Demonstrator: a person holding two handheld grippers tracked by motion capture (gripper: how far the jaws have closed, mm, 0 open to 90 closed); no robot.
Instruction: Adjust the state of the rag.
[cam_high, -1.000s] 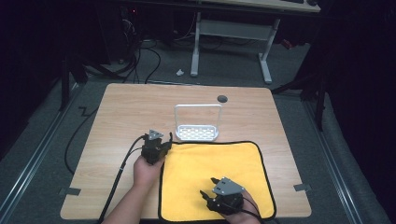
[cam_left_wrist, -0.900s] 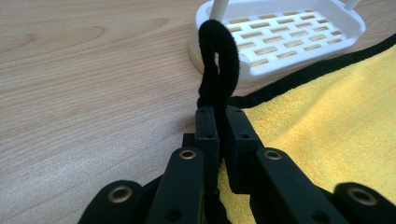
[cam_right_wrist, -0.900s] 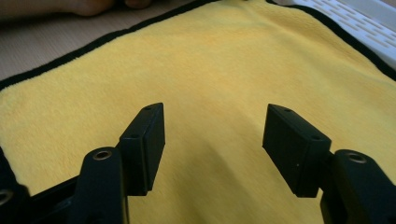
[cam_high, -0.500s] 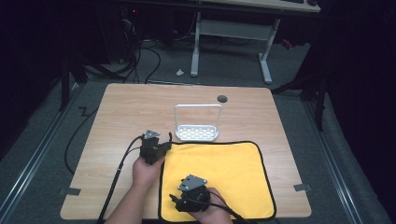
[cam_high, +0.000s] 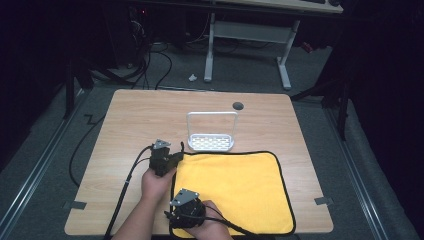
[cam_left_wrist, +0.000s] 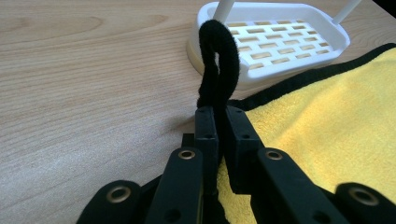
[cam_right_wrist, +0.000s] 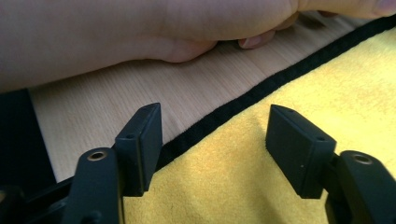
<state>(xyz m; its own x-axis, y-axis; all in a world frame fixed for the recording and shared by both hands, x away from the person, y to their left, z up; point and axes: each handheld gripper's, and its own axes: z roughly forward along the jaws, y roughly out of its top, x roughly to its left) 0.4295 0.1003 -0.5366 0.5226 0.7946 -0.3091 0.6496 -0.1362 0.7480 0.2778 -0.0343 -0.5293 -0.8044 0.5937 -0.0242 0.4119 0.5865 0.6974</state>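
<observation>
Left tongs (cam_left_wrist: 217, 135) are pinching yellow cloth's (cam_high: 235, 190) far-left corner; right tongs (cam_right_wrist: 215, 140), gaping wide, are straddling its near-left black hem (cam_right_wrist: 243, 105).

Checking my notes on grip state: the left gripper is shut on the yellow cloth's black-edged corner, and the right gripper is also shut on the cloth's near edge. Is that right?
Not quite. The left gripper is shut on the yellow cloth at its black-edged corner, but the right gripper is open: in the right gripper view its jaws stand wide apart over the cloth's near edge, gripping nothing.
</observation>
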